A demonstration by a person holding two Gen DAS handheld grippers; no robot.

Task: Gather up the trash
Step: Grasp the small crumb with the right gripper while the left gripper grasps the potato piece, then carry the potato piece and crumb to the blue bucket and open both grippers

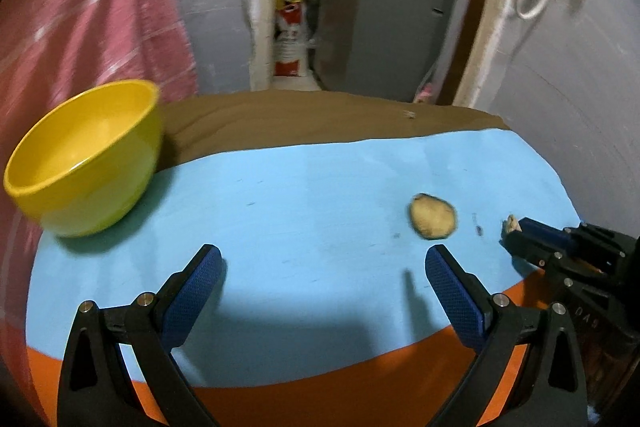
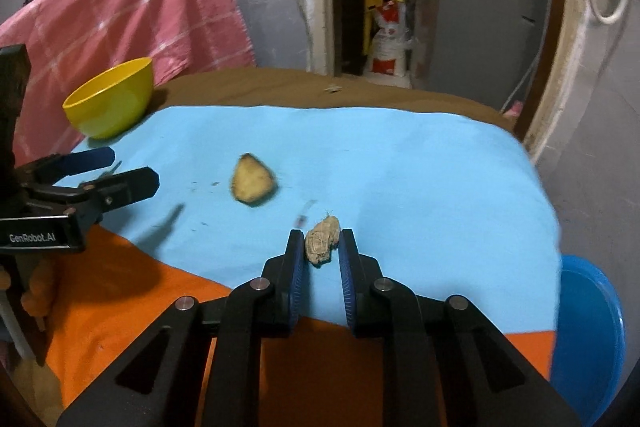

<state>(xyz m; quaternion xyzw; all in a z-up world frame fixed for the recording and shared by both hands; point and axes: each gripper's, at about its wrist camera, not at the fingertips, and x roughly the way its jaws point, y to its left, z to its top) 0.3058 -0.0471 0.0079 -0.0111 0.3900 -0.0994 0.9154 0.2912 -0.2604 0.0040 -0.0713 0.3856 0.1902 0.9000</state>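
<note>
Right wrist view: blue cloth (image 2: 400, 155) is covering most of the table, orange cloth (image 2: 120, 287) showing at the near edge.
Bowl: yellow bowl (image 2: 110, 99) is standing at the far left corner of the blue cloth, well apart from both scraps; judged the likely drop point.
Blue tub: a blue tub (image 2: 588, 327) is sitting off the table's right edge, low.
Peel: a flat tan peel (image 2: 253, 183) is lying between the two grippers, its long axis running roughly away from the camera.
Wad: a small fibrous wad (image 2: 322, 237) is sitting between the fingertips of the right gripper (image 2: 322, 243).
Right fingers: narrowed onto the wad, pads appearing to be touching both its sides; grasping it.
Left gripper (image 1: 324, 263): fingers spread wide, holding nothing; peel (image 1: 433, 215) lying just ahead, to the right.
Obstacles: nothing is standing between the wad and the bowl except the peel and the left gripper.
</note>
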